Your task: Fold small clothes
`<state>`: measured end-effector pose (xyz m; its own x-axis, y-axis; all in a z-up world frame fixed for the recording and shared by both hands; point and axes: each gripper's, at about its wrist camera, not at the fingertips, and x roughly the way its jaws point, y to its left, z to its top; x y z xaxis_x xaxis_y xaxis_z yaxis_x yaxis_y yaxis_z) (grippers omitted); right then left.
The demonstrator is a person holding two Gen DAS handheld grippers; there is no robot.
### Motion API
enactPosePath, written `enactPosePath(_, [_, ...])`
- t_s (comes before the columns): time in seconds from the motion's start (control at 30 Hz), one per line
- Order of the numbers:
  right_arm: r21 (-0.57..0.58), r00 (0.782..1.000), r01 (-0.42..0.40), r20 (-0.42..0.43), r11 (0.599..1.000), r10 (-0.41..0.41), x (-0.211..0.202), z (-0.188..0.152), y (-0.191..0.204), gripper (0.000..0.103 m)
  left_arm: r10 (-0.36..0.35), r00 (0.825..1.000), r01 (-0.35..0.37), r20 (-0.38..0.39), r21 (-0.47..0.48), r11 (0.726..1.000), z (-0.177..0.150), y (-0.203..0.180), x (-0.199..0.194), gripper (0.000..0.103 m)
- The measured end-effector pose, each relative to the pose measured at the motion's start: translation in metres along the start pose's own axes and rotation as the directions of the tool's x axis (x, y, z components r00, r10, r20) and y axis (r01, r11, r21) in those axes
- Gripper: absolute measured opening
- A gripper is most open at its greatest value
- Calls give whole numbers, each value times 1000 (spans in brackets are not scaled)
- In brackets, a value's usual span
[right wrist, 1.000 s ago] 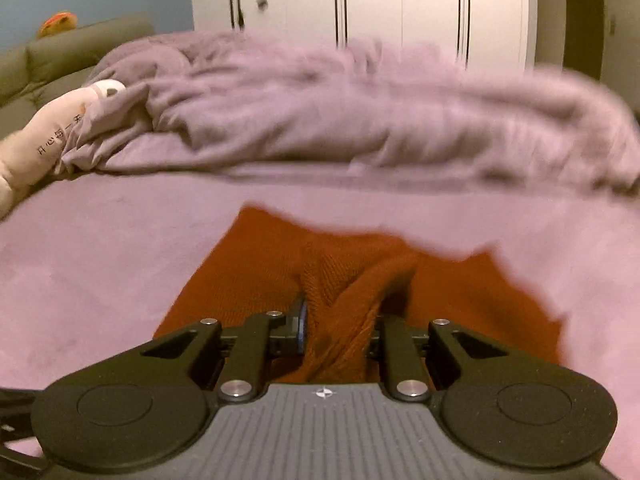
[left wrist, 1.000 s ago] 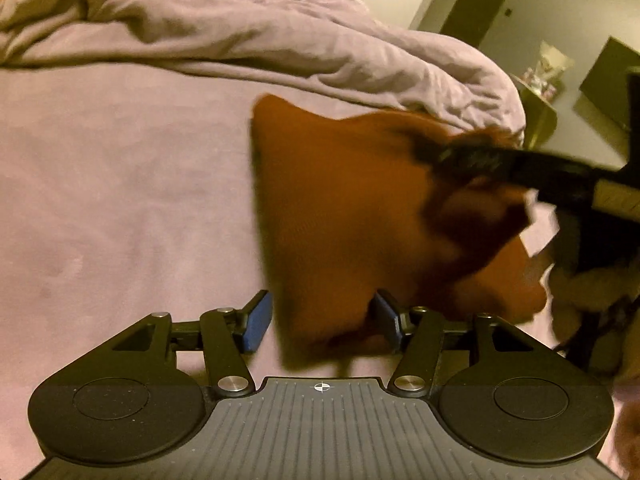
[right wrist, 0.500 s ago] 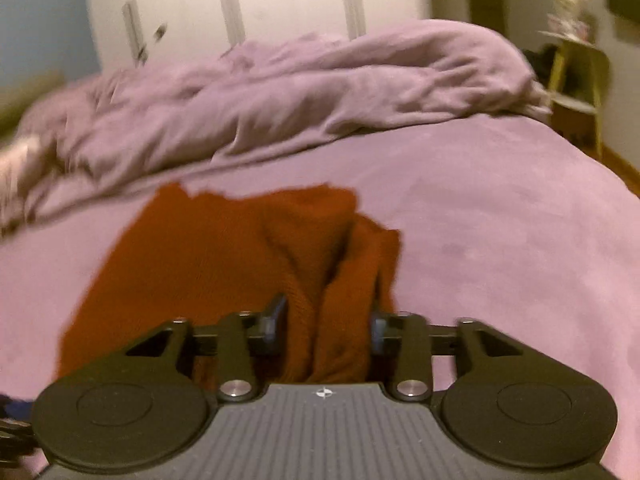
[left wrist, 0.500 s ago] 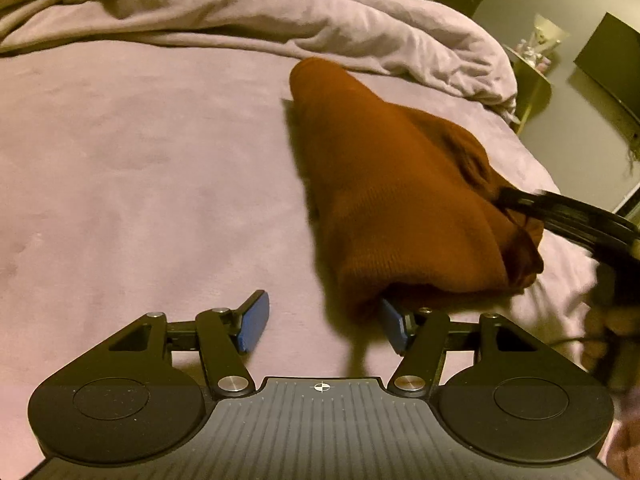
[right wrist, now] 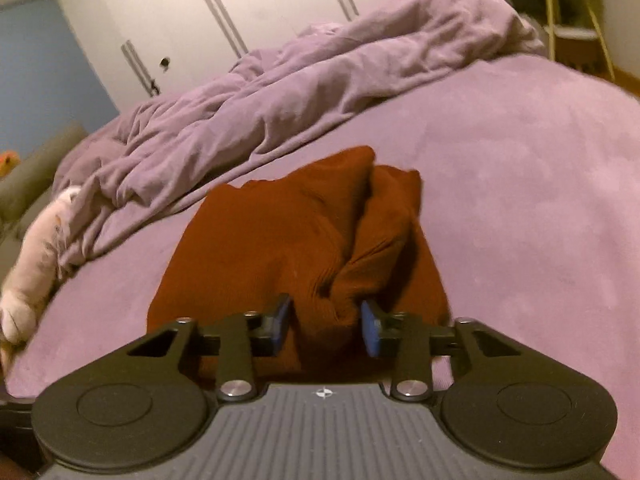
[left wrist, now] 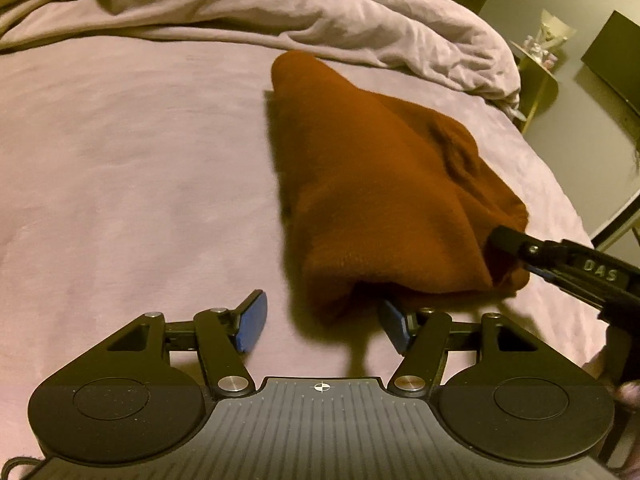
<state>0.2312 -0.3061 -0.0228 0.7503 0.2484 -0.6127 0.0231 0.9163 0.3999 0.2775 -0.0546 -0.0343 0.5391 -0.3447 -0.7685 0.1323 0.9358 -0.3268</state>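
A rust-brown knitted garment (left wrist: 380,184) lies folded over on the purple bed sheet (left wrist: 132,184). My left gripper (left wrist: 322,322) is open at its near edge, the corner of the cloth hanging between the blue pads without being pinched. In the right wrist view the same garment (right wrist: 280,240) lies in front of my right gripper (right wrist: 325,322), whose jaws are open around a bunched fold of it. The right gripper (left wrist: 516,246) also shows at the right of the left wrist view, its tip at the cloth's right edge.
A crumpled purple duvet (right wrist: 288,100) runs along the far side of the bed. A pale soft toy (right wrist: 36,260) lies at the left. White wardrobe doors (right wrist: 224,12) stand behind. A yellow-green side table (left wrist: 538,80) stands off the bed's right edge.
The garment was lifted and swung over, then laid down folded on the sheet. My right gripper, shut on the fold a second ago, has opened. The left gripper stayed open.
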Motion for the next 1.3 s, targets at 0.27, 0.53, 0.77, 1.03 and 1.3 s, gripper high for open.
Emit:
enactPosePath(0.27, [-33,995,102,19,994,-102,-9,-12,-24,29,32,999,-34,-23,-69,997,-2,21,-5,64])
enactPosePath(0.53, [-127,975,184,149,975,-165,-24,26,-4,35,119,985,-116,125,-28,993,30,28,-47,73])
enactPosePath(0.77, [-376,991,133,42,917,-127,84,68,59,22,61,991,-42,115,-160,986,90,13,30,77])
enactPosePath(1.03, [-477,962,269,99,836,-253,140,68,31,19,111,988,-97,110,-126,987,85,3,97,98])
enactPosePath(1.3, [-367,986,164,33,916,-163,100,75,14,24,26,995,-15,101,-114,993,72,17,55,99])
